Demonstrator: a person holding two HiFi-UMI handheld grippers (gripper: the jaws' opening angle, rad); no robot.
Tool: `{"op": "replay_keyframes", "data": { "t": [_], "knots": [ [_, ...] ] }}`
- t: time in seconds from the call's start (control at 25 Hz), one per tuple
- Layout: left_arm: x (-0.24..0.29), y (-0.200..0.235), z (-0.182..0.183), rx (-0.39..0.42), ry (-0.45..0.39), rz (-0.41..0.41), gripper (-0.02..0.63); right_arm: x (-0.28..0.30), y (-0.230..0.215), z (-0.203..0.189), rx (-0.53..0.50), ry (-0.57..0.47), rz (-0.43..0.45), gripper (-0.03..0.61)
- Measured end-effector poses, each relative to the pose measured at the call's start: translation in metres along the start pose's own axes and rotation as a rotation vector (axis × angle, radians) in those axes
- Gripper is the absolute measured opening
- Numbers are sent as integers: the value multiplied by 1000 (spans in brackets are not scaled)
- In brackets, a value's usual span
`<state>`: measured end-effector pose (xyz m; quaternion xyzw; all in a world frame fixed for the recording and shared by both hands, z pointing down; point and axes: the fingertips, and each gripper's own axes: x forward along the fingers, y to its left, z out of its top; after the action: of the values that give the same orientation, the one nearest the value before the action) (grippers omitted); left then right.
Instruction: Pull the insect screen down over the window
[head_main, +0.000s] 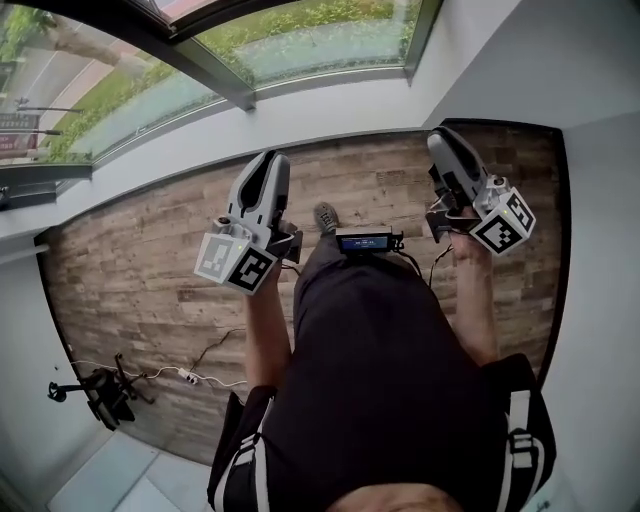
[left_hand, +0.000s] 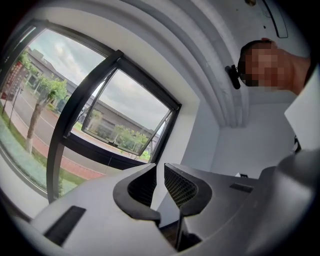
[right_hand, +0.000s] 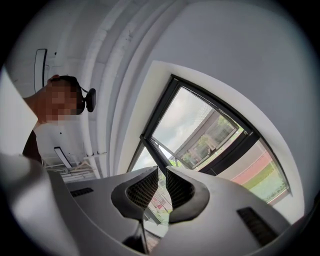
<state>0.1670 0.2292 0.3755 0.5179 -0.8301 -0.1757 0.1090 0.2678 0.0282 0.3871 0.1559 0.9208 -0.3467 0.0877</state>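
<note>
Window (head_main: 300, 45), which way from the grippers?
— Far side, frame running left to right; both point at it, well apart. Neither clearly nearer.
— Screen?
— Not seen over the glass; likely rolled up top.
— Jaws?
— Left gripper (left_hand: 159, 167), right gripper (right_hand: 161, 171): narrow gap, nothing between.

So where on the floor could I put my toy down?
The wooden floor is bare on the left, between the white ledge under the window and the white cable. It is crowded lower left, around the black stand, and by the person's shoe.
</note>
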Motion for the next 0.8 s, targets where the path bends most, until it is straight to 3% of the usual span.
{"op": "replay_keyframes", "data": {
  "t": [0.2, 0.48, 0.8],
  "knots": [
    [-5, -19, -8, 26, 16, 3, 52, -8, -2, -4, 37, -24, 33, 54],
    [2, -30, 1, 26, -9, -53, 52, -12, 6, -3, 17, -38, 45, 34],
    [-7, -11, 6, -20, -32, -65, 52, 7, 20, -20, -3, 2, 47, 21]
  ]
}}
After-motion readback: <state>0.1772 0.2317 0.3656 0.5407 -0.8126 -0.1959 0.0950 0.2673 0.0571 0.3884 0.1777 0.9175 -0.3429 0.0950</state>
